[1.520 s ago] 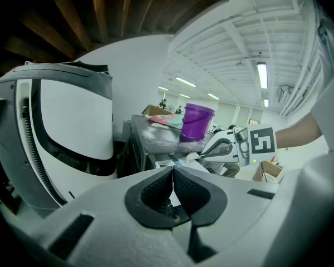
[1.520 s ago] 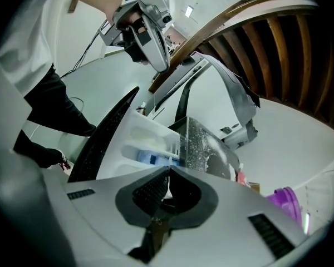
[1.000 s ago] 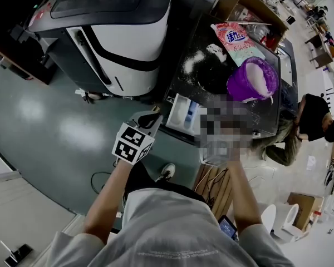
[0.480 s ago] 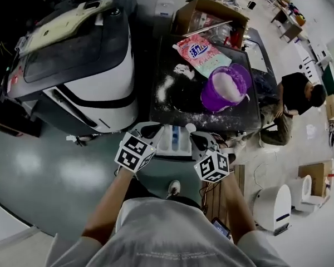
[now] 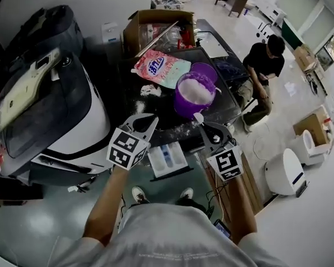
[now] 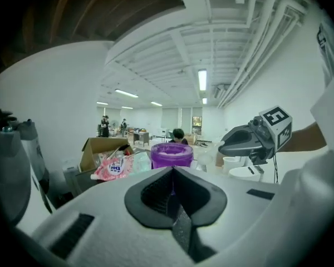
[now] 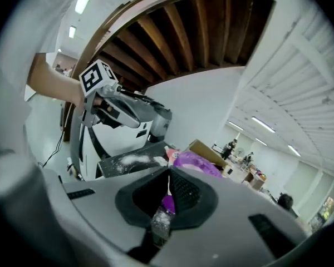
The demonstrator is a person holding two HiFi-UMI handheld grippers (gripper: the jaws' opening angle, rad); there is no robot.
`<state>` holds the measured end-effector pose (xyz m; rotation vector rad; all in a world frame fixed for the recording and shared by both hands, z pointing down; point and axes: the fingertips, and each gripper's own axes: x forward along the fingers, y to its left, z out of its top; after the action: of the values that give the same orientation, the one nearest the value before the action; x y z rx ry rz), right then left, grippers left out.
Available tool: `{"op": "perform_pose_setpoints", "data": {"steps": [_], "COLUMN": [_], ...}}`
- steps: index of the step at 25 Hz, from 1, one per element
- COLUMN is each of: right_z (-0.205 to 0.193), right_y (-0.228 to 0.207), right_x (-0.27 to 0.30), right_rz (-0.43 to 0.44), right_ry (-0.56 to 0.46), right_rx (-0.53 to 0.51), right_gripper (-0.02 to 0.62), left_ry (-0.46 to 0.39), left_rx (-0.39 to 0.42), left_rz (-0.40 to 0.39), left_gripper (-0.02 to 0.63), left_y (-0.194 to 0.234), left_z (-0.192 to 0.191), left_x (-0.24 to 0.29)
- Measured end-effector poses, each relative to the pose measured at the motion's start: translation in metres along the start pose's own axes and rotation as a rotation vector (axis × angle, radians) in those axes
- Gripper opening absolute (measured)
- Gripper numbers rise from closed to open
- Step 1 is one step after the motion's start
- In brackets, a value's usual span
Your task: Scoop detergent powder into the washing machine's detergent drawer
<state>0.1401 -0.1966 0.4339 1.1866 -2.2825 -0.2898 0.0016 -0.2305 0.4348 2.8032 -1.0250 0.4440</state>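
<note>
The washing machine's black top point(image 5: 156, 107) is dusted with spilled powder. Its white detergent drawer point(image 5: 167, 157) stands pulled out at the front, between my two grippers. A purple tub point(image 5: 193, 96) of white powder sits behind it, beside a pink detergent bag point(image 5: 161, 68). My left gripper point(image 5: 146, 119) hovers left of the drawer, shut and empty point(image 6: 172, 171). My right gripper point(image 5: 201, 124) hovers right of the drawer, short of the tub, shut on a small scoop point(image 5: 197, 116). In the right gripper view point(image 7: 168, 178) a thin white edge and a purple bit show between powder-dusted pads.
A large white and black machine point(image 5: 50, 110) stands to the left. A cardboard box point(image 5: 156, 29) sits behind the bag. A person point(image 5: 264, 65) crouches on the floor at the right. A white round appliance point(image 5: 286, 171) stands at the right front.
The right gripper has come back from the tub side to the machine's front edge, right of the drawer. The left gripper stays left of the drawer. The head view has swung round.
</note>
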Motion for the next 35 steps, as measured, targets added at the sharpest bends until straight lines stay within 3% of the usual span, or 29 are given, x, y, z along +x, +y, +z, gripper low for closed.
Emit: {"op": "perform_pose_setpoints", "data": {"steps": [6, 13, 21, 35], "right_z": [0.011, 0.025, 0.036, 0.045], "right_y": [-0.060, -0.114, -0.138, -0.148], "right_x": [-0.031, -0.070, -0.102, -0.139], "right_rz": [-0.176, -0.275, -0.307, -0.323], "right_ry": [-0.050, -0.127, -0.179, -0.226], "right_rx": [0.135, 0.222, 0.245, 0.241], "right_gripper": [0.010, 0.009, 0.009, 0.009], "left_ry": [-0.080, -0.184, -0.278, -0.314], "left_rx": [0.080, 0.167, 0.222, 0.235], "left_rz": [-0.043, -0.031, -0.001, 0.005], "left_gripper": [0.009, 0.009, 0.009, 0.009], "left_y": [0.005, 0.001, -0.005, -0.033], "left_z": [0.056, 0.120, 0.168, 0.178], "left_x": [0.014, 0.013, 0.006, 0.001]}}
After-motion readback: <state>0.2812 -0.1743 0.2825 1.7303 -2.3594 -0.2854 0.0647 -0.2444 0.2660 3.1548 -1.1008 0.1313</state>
